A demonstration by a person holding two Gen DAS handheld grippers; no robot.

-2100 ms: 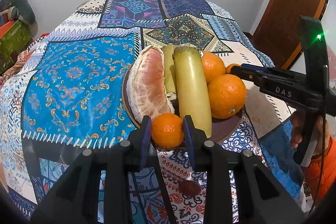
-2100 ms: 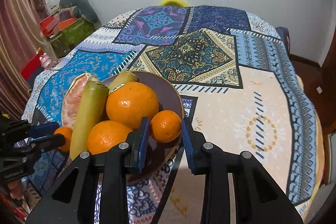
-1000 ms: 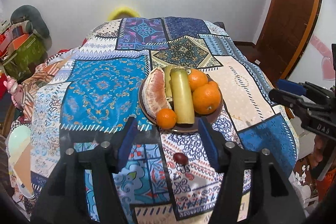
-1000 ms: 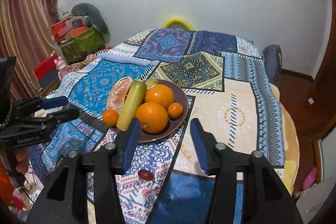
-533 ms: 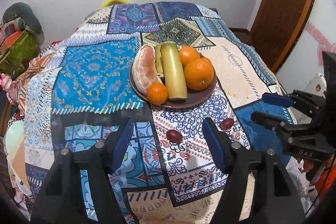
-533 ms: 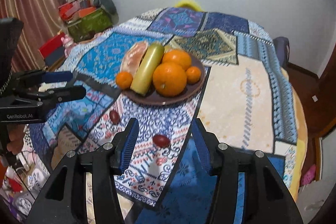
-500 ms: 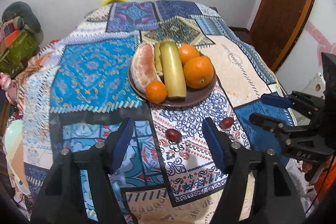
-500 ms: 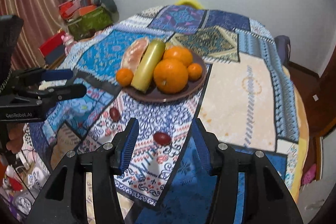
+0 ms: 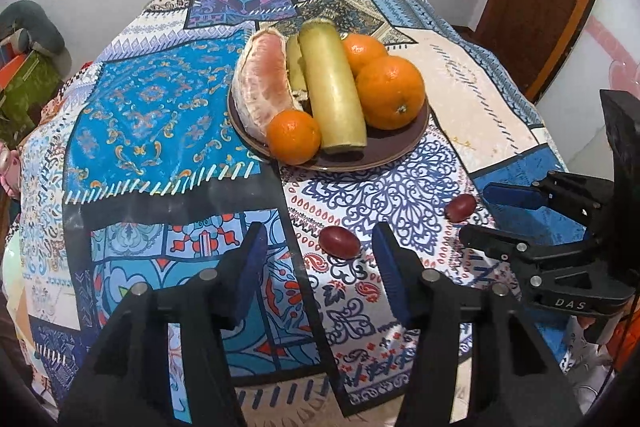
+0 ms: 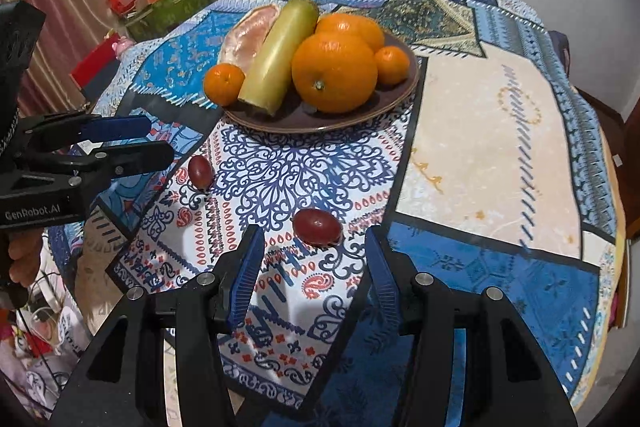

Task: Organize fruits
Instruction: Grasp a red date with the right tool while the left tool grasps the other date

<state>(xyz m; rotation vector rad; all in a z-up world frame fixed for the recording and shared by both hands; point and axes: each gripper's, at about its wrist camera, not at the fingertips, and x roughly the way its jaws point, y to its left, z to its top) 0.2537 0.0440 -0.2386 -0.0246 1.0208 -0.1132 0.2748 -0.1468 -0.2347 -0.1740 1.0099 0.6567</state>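
Left tongs (image 9: 318,259) spread wide above the patterned table (image 9: 160,107), empty, with one red grape (image 9: 339,242) lying on the cloth just ahead, between the blades. Right tongs (image 10: 314,263) likewise apart and empty — second red grape (image 10: 317,221) on the cloth between their tips. Behind both grapes, well apart from them, brown plate (image 9: 384,153) with two big oranges (image 9: 390,91), two small tangerines (image 9: 294,136), peeled pomelo wedge (image 9: 264,83) and long green-yellow fruit (image 9: 334,93).
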